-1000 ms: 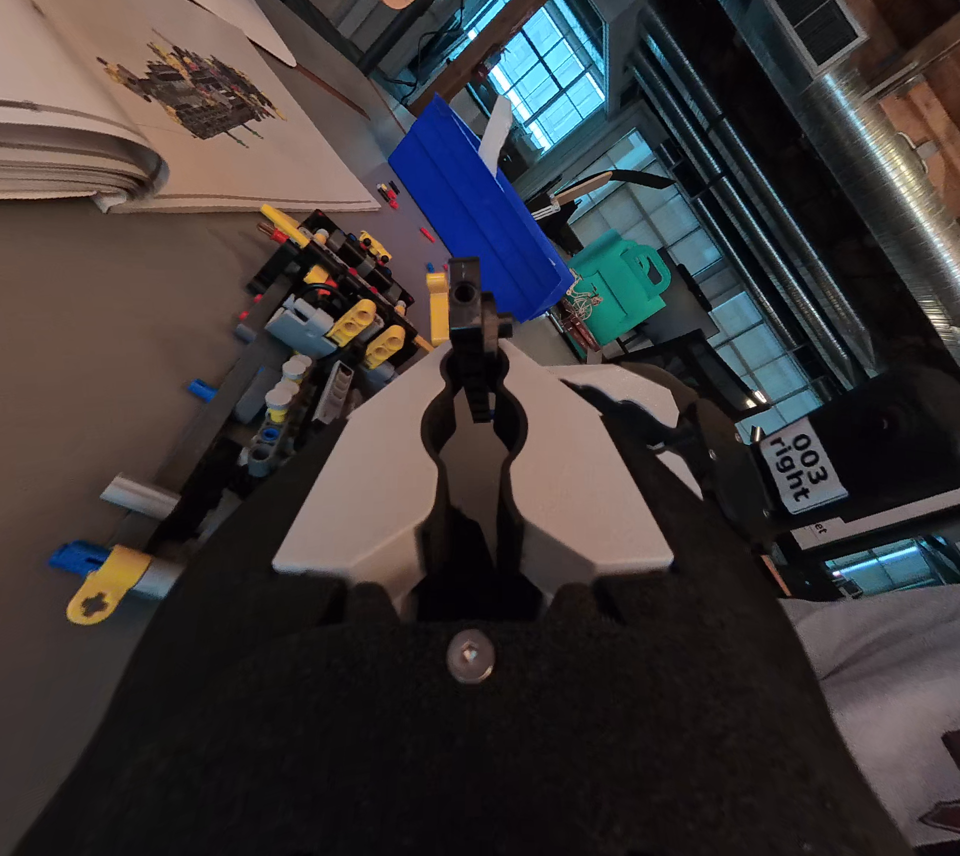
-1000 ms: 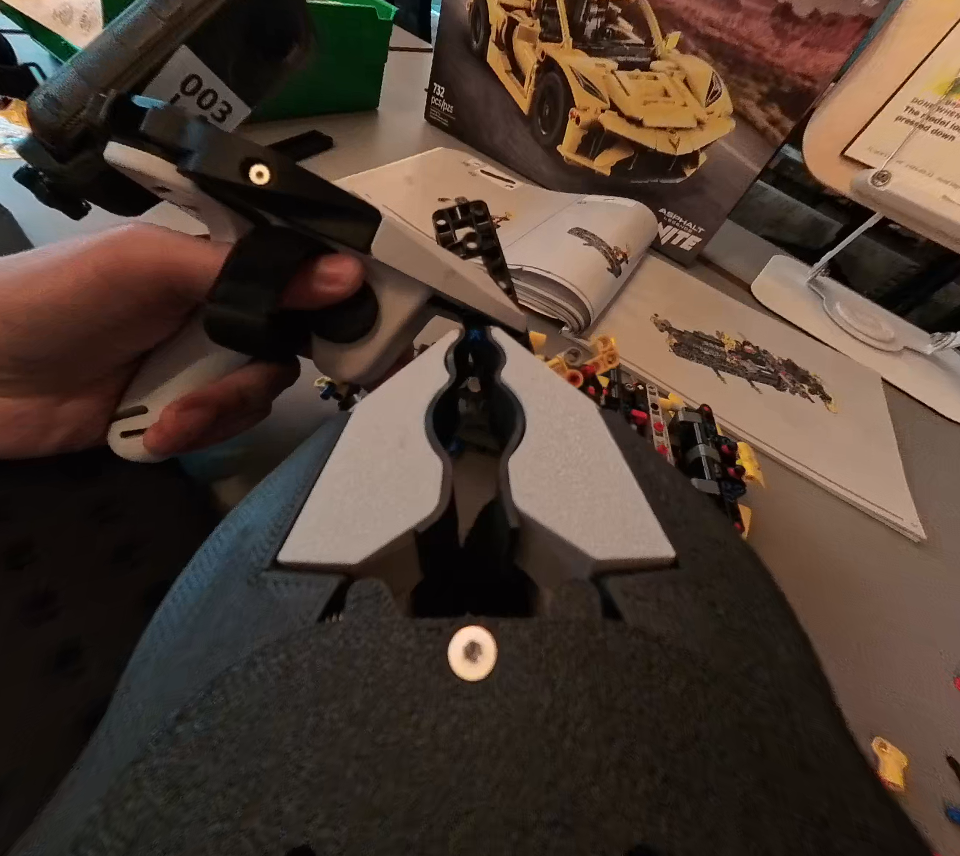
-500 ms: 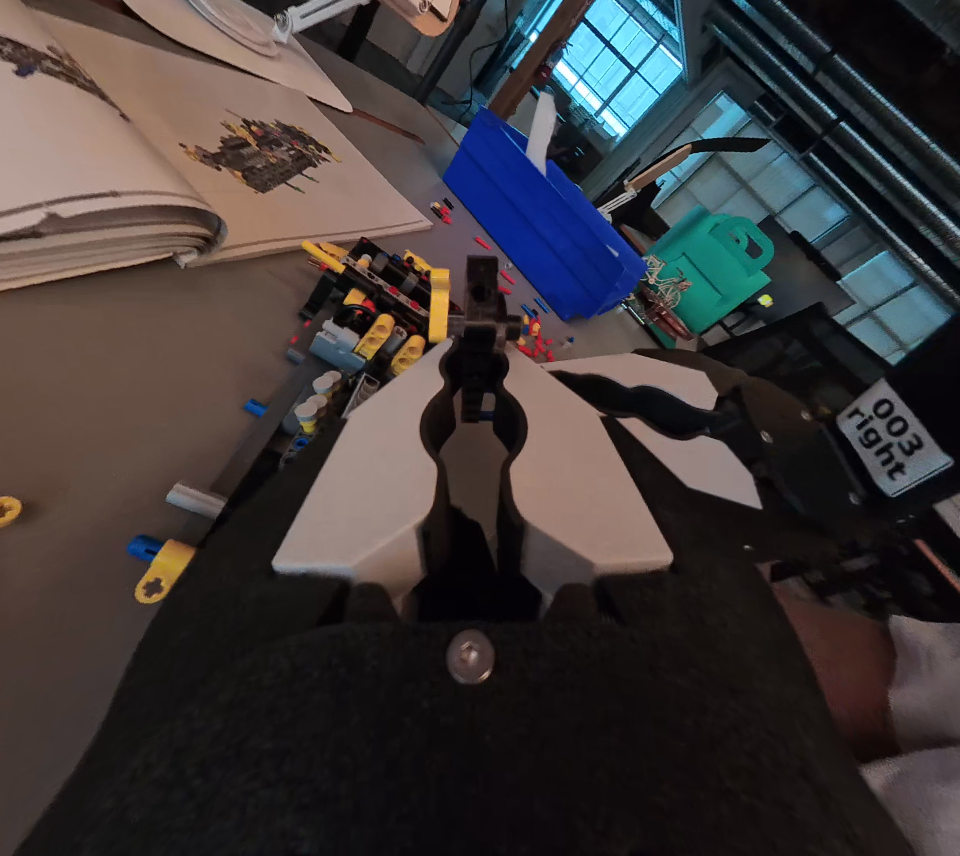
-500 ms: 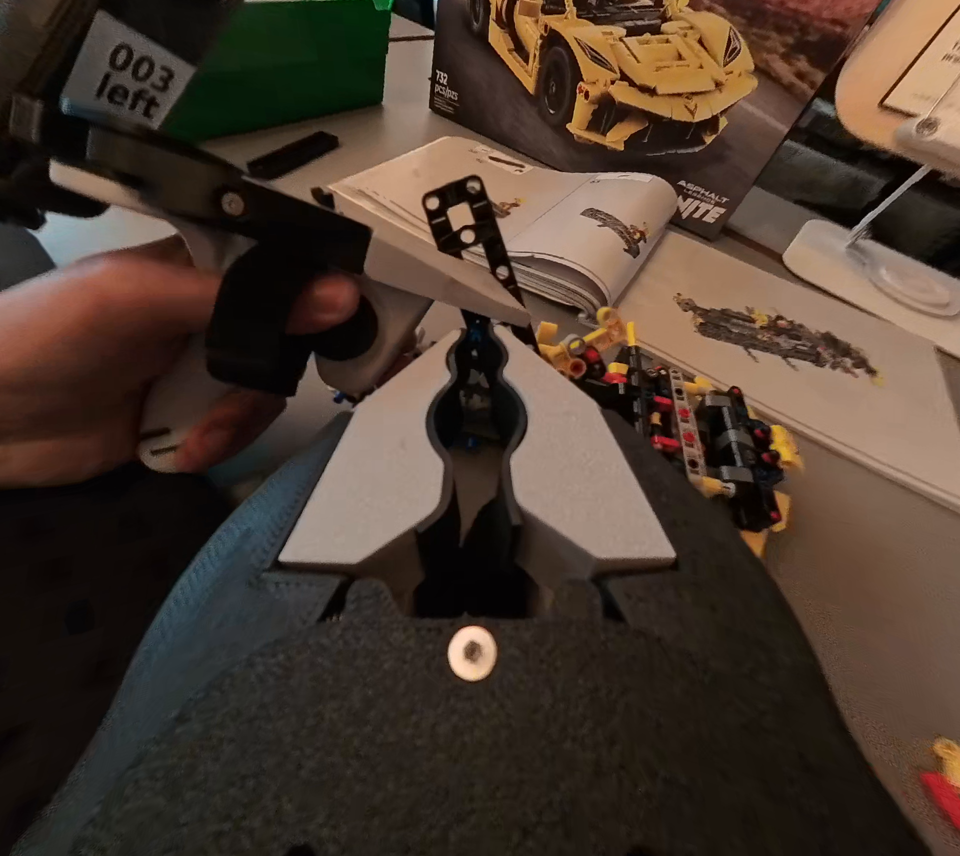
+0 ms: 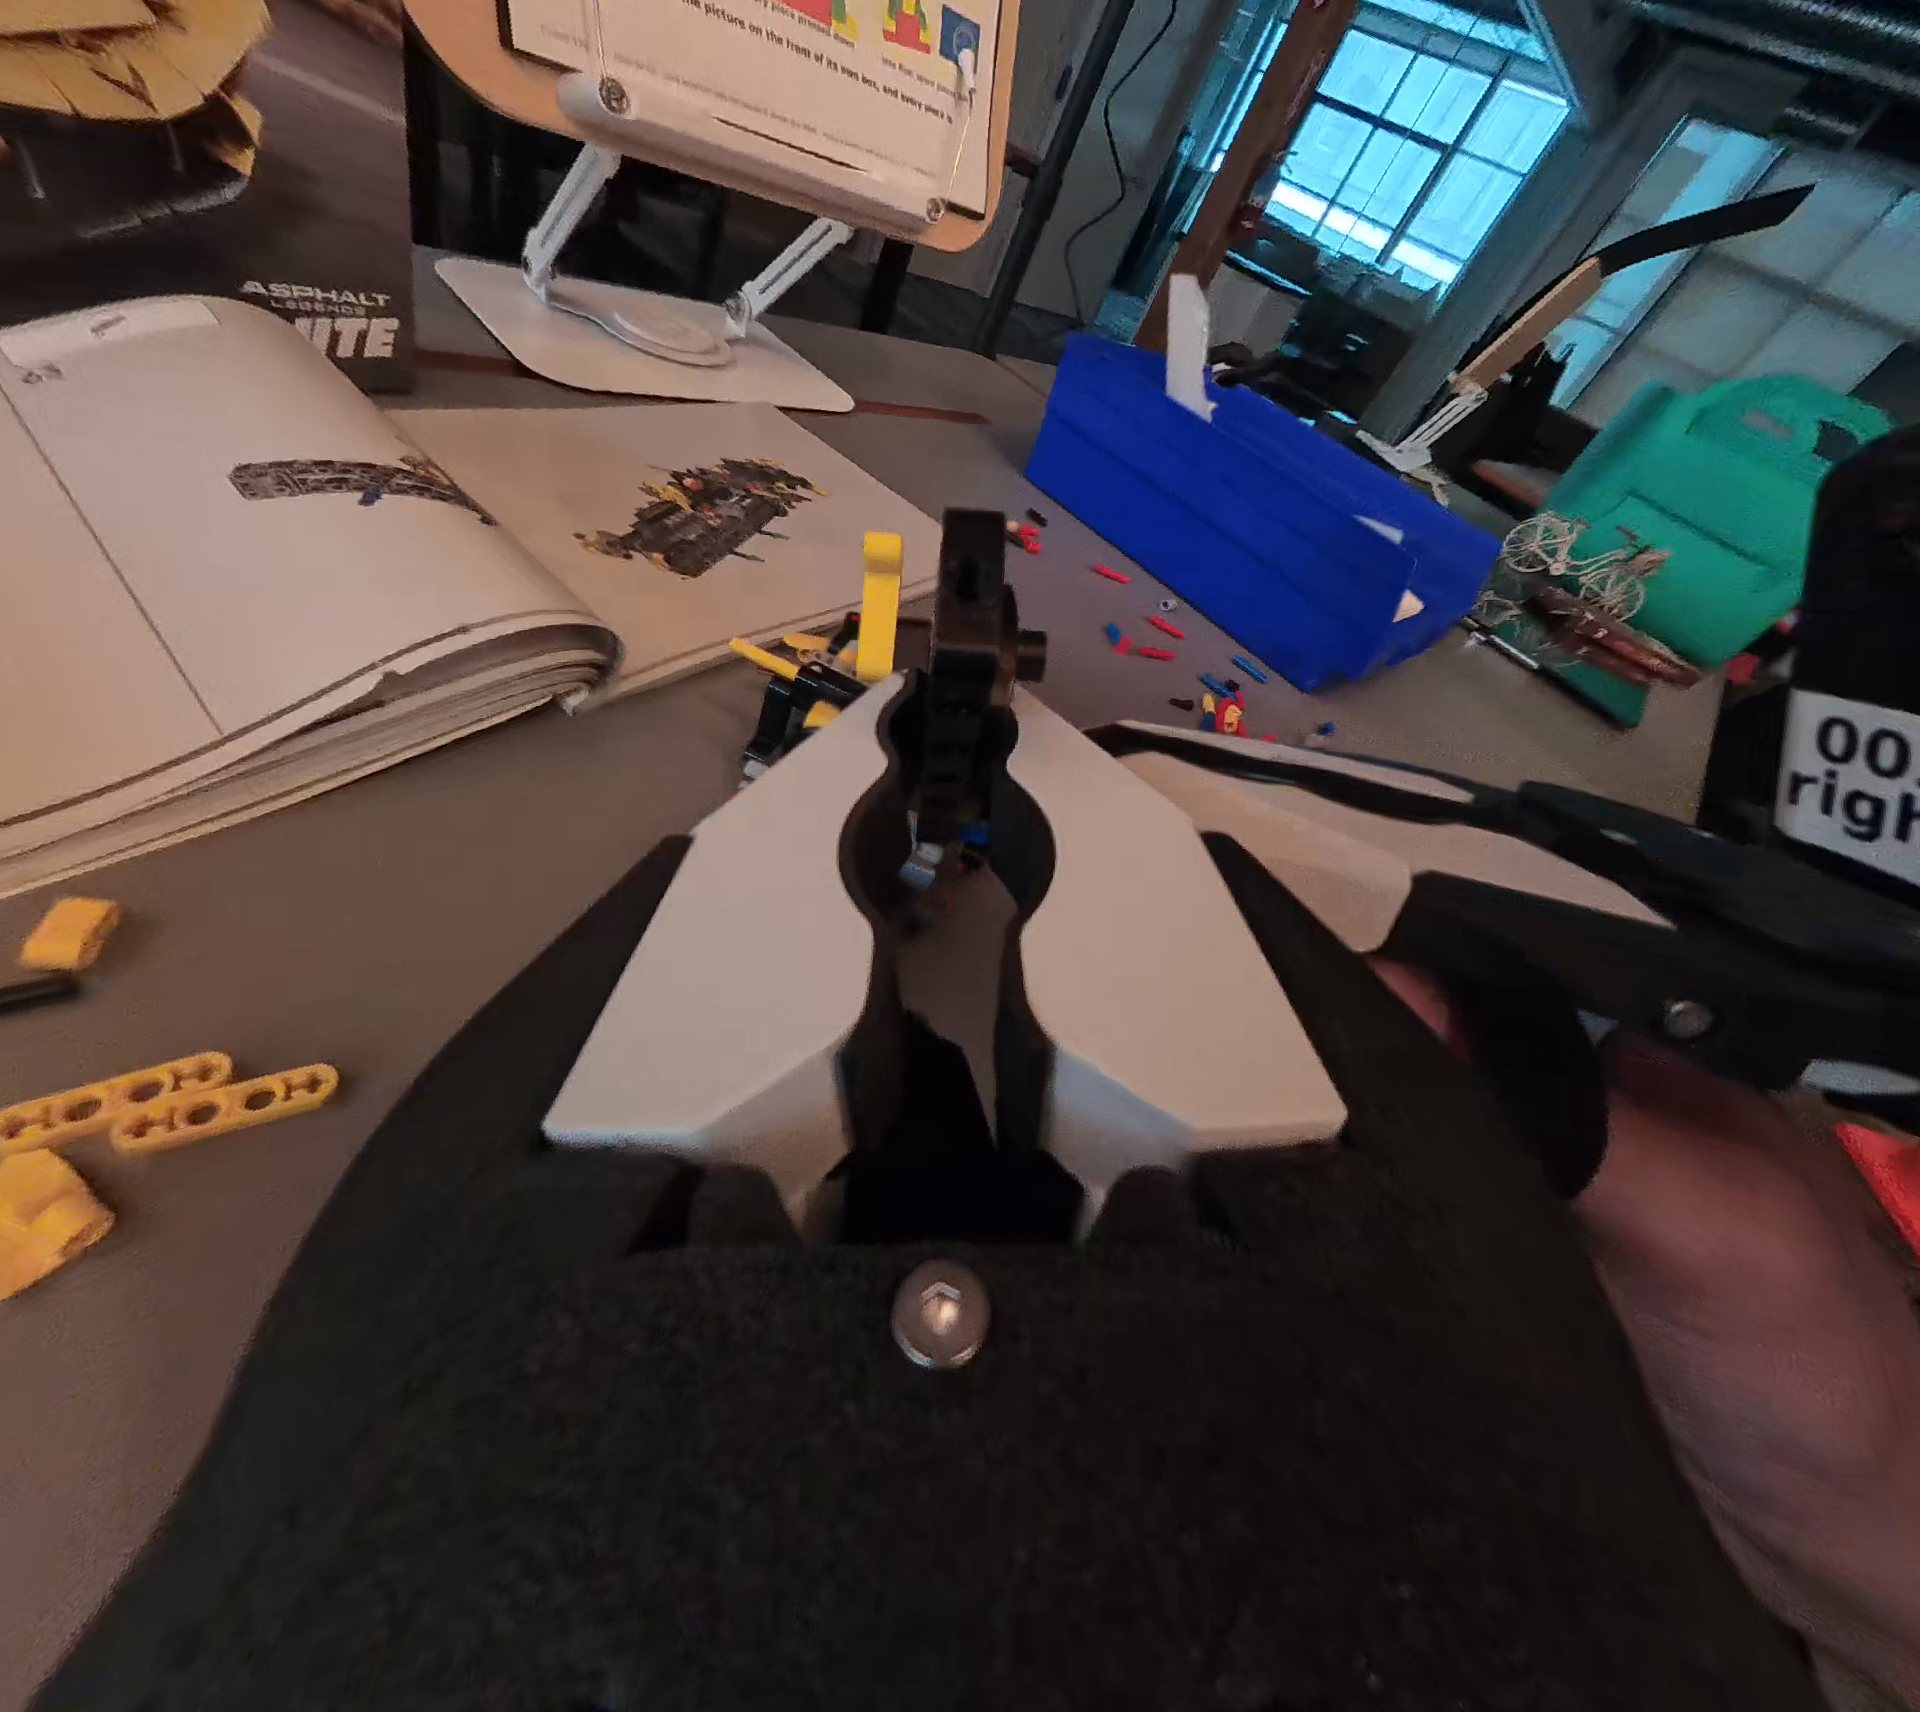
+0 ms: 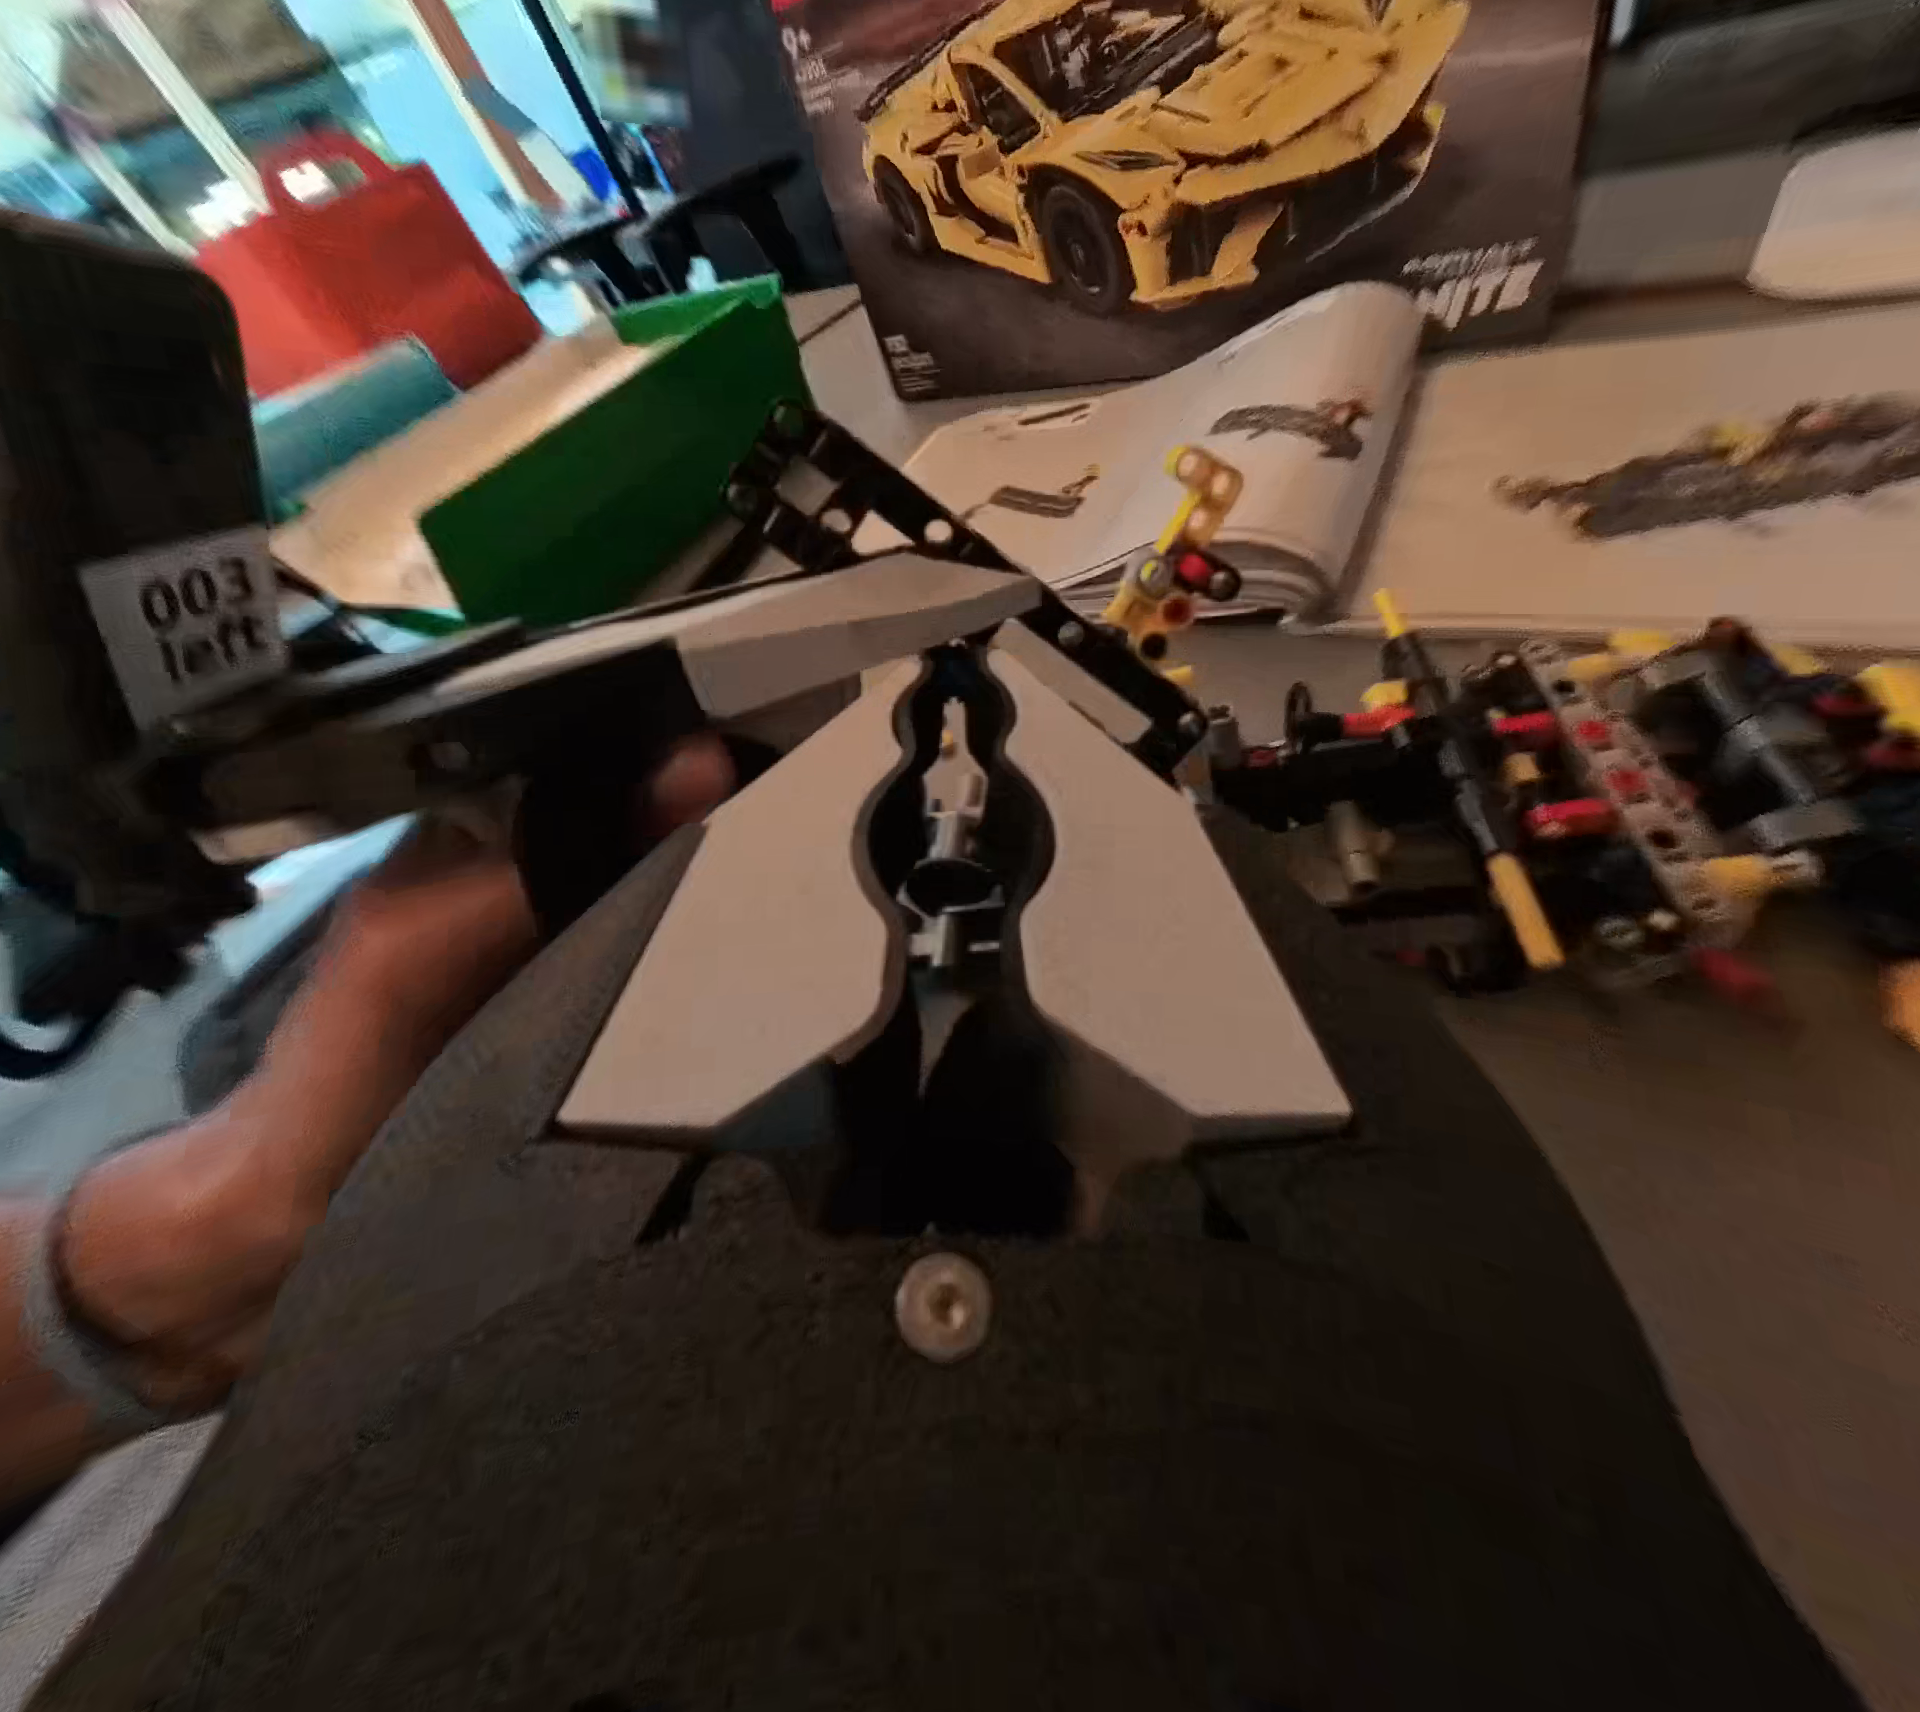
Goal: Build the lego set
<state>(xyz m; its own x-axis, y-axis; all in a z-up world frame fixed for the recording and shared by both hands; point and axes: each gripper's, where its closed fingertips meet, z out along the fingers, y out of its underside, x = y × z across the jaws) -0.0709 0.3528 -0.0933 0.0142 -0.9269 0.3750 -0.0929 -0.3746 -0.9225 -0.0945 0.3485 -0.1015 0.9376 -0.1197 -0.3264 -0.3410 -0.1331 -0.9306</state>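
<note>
My left gripper [image 5: 951,706] is shut on a long black Technic frame beam [image 5: 971,613], which I see end-on. In the right wrist view the left gripper [image 6: 1023,613] comes in from the left, and the beam [image 6: 862,509] slants down to the right through it. My right gripper [image 6: 956,665] is shut on a small blue piece [image 6: 951,673], with its tip right under the beam. Its white finger [image 5: 1247,789] reaches in from the right in the left wrist view. The part-built black, grey and yellow model [image 6: 1558,779] lies on the table to the right.
An open instruction booklet [image 5: 312,540] and the set's box [image 6: 1195,104] stand behind. A blue bin [image 5: 1247,519] is far right, a green bin [image 6: 623,467] far left. Loose yellow beams [image 5: 156,1101] and small red and blue pins [image 5: 1143,634] lie scattered on the table. Only a small space, under 4 cm, lies between the two pairs of fingers.
Both grippers have swung and levelled out while staying tip to tip. The black beam has tilted from nearly upright to a low slant. The model now lies closer on the right.
</note>
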